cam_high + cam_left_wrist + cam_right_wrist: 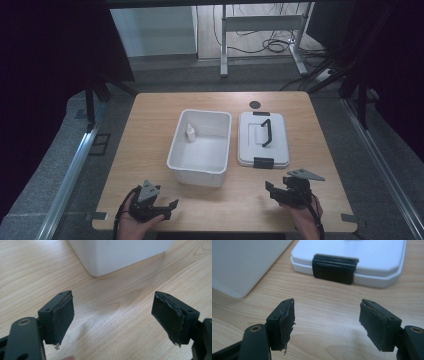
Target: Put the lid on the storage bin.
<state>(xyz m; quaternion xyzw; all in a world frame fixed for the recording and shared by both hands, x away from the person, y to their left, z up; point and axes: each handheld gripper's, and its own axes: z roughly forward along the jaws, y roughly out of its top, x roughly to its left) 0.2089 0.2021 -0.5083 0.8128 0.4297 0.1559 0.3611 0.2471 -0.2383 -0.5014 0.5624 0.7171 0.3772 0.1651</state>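
Left gripper: held in a hand at the near edge of the worktop, toward the near left corner; jaws spread wide, nothing between them; in the left gripper view pointed at a near corner of the tub, bare wood under the gap.
Right gripper: held at the near edge, toward the near right corner; jaws spread wide, empty; in the right gripper view aimed at the lid's near clip.
White tub: open, mid-worktop, left of the lid and just beside it, apart from both grippers.
Small white bottle: upright inside the tub, against its left wall, toward the far end.
Lid: flat on the worktop, right of centre; black handle on top; black clip at the near edge, another at the far edge.
Black round mark: on the worktop just beyond the lid.
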